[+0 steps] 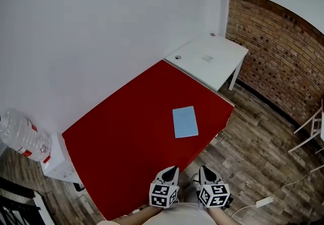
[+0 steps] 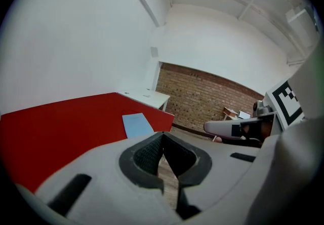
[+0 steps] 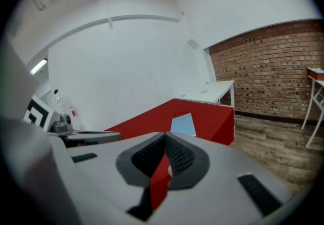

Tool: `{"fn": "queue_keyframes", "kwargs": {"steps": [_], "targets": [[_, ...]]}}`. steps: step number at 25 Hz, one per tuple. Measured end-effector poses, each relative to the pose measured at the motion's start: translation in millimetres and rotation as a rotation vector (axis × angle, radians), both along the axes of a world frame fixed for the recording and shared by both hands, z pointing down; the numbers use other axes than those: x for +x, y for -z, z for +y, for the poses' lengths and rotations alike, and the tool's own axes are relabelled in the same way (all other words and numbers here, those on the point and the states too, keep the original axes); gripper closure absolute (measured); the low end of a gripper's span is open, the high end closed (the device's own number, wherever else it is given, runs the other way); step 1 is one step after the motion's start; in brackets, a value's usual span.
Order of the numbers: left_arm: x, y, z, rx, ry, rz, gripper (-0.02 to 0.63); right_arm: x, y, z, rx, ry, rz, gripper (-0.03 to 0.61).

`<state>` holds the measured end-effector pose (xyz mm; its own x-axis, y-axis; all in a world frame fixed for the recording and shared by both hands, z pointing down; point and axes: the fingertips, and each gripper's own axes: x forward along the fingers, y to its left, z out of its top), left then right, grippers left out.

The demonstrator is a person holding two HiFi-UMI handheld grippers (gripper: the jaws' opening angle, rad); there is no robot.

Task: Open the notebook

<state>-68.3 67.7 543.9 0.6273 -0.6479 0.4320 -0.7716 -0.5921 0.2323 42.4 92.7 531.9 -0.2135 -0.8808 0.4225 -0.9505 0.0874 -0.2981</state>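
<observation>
closed notebook (image 1: 185,121) flat on the red table (image 1: 121,138) near its edge; left gripper (image 1: 171,170) and right gripper (image 1: 204,169) short of it, jaws together, empty. risk: jaws may slide the flat notebook toward the edge instead of catching its thin cover.

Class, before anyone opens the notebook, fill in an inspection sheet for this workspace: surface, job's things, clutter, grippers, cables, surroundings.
Surface: red table, with only the notebook on it.
Job's things: light blue notebook, closed, lying flat towards the table's right edge.
Clutter: nothing seen on the red table; two small items on the white table beyond it, too small to tell.
Grippers: left gripper and right gripper side by side by the table's near edge, apart from the notebook; both have jaws together and hold nothing.
Cables: white cable with a white block on the floor, at right.
Surroundings: brick wall, water bottle at left, white chair at right.
</observation>
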Motion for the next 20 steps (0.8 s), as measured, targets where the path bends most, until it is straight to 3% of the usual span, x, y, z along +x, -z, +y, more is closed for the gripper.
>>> {"fn": "queue_keyframes", "kwargs": {"steps": [11,20], "targets": [[73,9,-105,0.015,0.075,0.007,0.609,64,8,-112,0.024,0.120,0.023,0.572],[108,4,-141,-0.002,0.120,-0.006,0.609,91,-2,-150,-0.002,0.186,-0.004,0.572]]}}
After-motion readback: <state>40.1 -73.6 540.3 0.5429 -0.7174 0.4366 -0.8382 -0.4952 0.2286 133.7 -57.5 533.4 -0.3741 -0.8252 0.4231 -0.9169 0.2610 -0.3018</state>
